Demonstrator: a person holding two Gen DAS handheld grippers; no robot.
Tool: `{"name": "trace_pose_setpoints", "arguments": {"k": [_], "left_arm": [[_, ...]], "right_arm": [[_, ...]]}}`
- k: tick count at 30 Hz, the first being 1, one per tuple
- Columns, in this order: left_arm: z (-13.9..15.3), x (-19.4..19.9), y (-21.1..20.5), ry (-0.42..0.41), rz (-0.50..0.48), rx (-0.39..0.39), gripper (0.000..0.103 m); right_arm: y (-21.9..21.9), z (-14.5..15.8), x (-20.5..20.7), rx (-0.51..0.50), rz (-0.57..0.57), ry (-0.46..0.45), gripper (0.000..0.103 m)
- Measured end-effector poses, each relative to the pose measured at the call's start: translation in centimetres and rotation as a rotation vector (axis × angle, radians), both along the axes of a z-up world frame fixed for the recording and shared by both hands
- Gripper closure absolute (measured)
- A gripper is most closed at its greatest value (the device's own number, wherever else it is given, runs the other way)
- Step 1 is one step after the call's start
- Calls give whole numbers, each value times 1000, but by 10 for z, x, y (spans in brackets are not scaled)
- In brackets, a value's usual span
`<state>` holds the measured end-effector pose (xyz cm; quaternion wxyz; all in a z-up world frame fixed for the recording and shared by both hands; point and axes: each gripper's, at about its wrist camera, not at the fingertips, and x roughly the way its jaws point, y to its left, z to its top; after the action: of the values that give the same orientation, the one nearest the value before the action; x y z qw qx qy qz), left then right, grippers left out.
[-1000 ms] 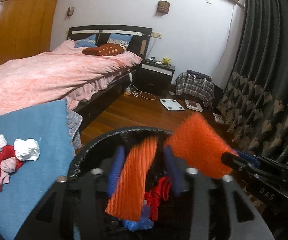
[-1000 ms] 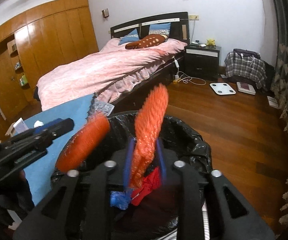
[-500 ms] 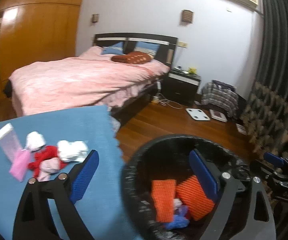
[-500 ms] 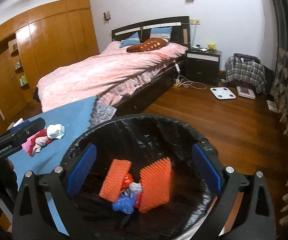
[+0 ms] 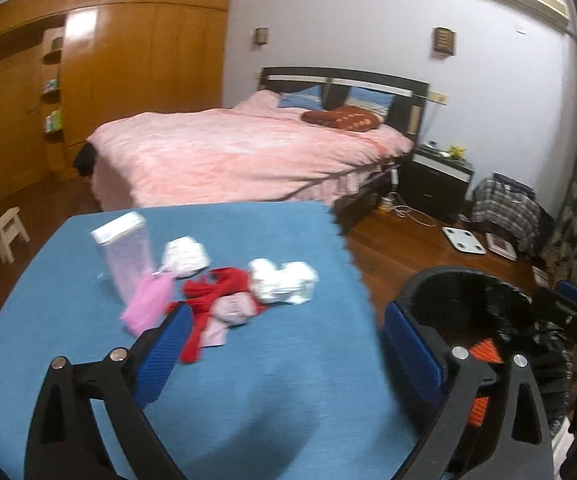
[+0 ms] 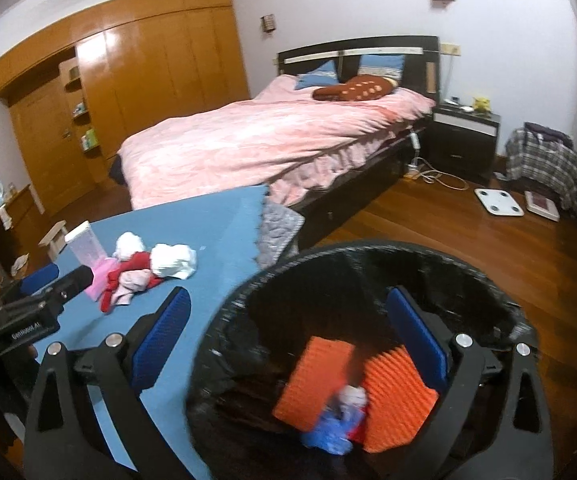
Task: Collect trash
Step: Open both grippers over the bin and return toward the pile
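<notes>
A black-lined trash bin stands beside the blue table; it also shows in the left wrist view. Two orange foam pieces and blue and red scraps lie inside it. On the table lies a trash pile: red cloth, white crumpled tissues, pink wrapper and a clear plastic box. My left gripper is open and empty over the table, near the pile. My right gripper is open and empty above the bin's left rim.
A pink bed stands behind the table. A black nightstand, a white scale and a plaid bag sit on the wood floor at the right. Wooden wardrobes line the left wall. A small stool stands at the left.
Both grippers opened and dropped the orange foam pieces into the bin. The left gripper then swung left from the bin to over the table, toward the trash pile.
</notes>
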<state>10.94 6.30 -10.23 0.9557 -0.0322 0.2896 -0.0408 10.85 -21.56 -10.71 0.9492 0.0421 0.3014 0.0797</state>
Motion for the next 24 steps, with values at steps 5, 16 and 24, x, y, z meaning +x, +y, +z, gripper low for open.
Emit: {"name": "trace_pose_setpoints", "arguments": {"k": [5, 16, 24], "left_arm": [[-5, 2, 34, -3, 82, 11, 8], [-24, 20, 98, 19, 207, 20, 8], [-45, 30, 122, 53, 255, 20, 8]], "right_arm": [[34, 3, 25, -1, 51, -5, 7], [111, -10, 77, -30, 134, 12, 7], [148, -39, 113, -71, 138, 68, 7]]}}
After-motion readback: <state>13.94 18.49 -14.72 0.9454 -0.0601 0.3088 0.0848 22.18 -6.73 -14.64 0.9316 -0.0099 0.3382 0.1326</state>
